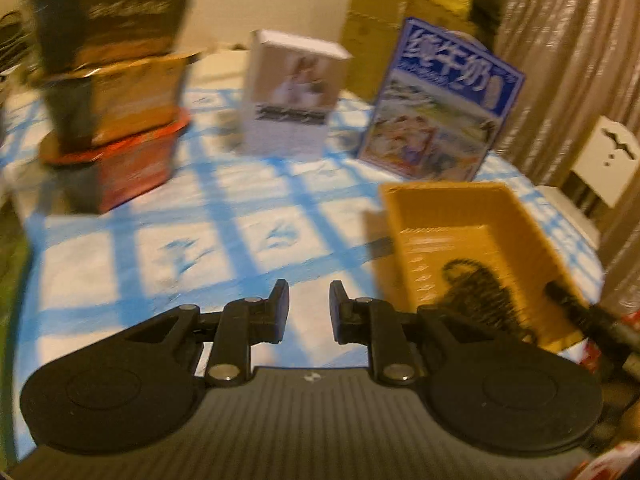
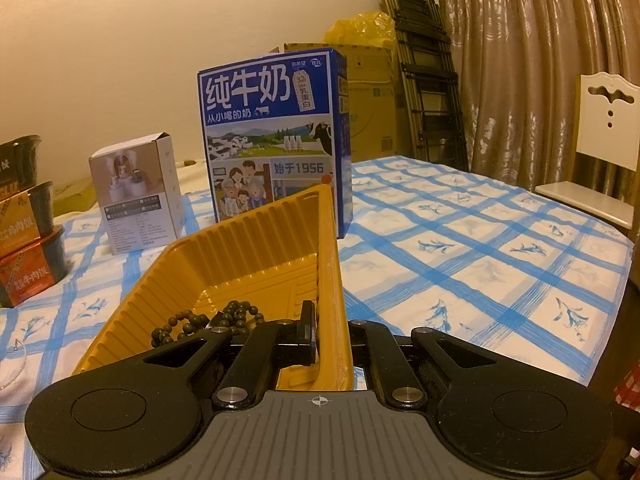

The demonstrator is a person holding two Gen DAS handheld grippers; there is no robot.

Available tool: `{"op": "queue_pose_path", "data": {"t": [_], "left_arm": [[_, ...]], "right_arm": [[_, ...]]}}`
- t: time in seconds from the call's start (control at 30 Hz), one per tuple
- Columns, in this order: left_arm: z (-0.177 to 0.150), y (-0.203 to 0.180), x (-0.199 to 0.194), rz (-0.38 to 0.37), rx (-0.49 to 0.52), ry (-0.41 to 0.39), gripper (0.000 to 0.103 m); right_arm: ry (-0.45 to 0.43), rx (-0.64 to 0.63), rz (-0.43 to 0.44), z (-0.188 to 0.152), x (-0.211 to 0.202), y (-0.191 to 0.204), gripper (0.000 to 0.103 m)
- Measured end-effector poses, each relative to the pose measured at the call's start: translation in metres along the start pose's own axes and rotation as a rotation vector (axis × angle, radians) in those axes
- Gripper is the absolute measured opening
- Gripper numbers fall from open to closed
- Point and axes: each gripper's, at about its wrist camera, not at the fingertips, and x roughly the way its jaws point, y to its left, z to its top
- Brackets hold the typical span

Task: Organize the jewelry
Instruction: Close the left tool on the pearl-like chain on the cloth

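A yellow ribbed plastic tray [image 2: 248,240] sits on the blue-checked tablecloth [image 2: 460,248]. A string of dark green beads [image 2: 236,314] lies in it. My right gripper [image 2: 330,320] is shut on the tray's right wall, one finger [image 2: 308,332] inside and the other hidden behind the wall. In the blurred left wrist view, my left gripper [image 1: 308,292] hovers over the cloth just left of the tray [image 1: 460,208]. It is open, with a small gap and nothing between its fingers. The beads [image 1: 476,288] show there as a dark heap. A pale pearl strand [image 2: 10,376] lies at the left edge.
A blue milk carton box [image 2: 272,132] stands right behind the tray, with a small white box [image 2: 136,192] to its left. Stacked food tubs [image 2: 24,220] are at the far left. A white chair [image 2: 604,140] stands past the table's right edge, with a folded ladder [image 2: 428,72] behind.
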Motion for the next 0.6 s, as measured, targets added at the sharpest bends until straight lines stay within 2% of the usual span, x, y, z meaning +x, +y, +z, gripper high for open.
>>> {"op": "queue_pose_path", "data": {"t": [0.23,0.43,0.6], "left_arm": [[-0.038,0.025,-0.005,0.135,0.042,0.057,0.018],[-0.043,0.025,0.003,0.162,0.138,0.071,0.018],[-0.041,0.021,0.023,0.148,0.216,0.105,0.018]], "right_arm": [[-0.007,-0.006,0.011,0.000,0.001,0.001,0.005],[-0.006,-0.001,0.010,0.001,0.004,0.002,0.005],[-0.004,-0.003,0.015,0.002,0.009,0.006,0.005]]}}
